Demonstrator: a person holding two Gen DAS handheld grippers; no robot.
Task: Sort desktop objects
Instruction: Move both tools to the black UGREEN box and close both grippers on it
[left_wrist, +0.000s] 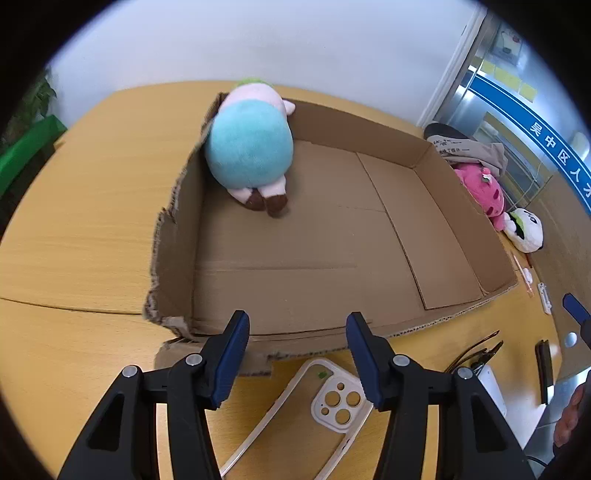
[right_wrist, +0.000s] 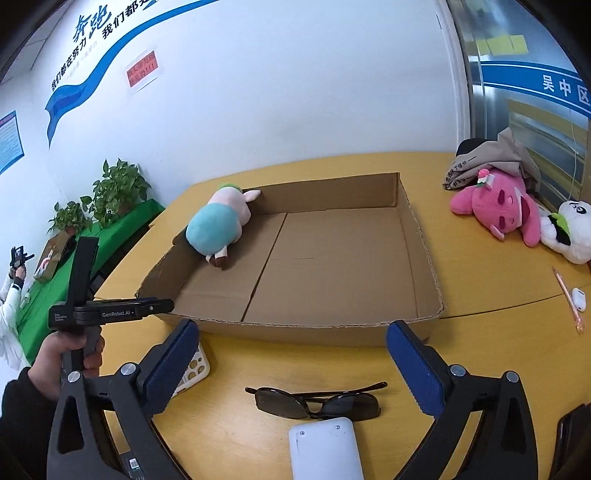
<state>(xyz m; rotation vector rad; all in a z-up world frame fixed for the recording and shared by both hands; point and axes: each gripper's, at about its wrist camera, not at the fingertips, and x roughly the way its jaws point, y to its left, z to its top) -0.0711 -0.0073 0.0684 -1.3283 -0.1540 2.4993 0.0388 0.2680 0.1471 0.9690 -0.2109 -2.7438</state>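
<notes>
Left hand-held gripper (left_wrist: 297, 356) and right hand-held gripper (right_wrist: 291, 363), both agape, empty.

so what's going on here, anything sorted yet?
A person holds a two-finger gripper in each hand over a wooden table. One blue and pink plush toy lies in the shallow cardboard box. The left gripper hovers open above a cream phone case, holding nothing. The right gripper is wide open above dark sunglasses. A pink plush and a white plush are outside the box.

Bright even light, sharp, fisheye-warped edges
</notes>
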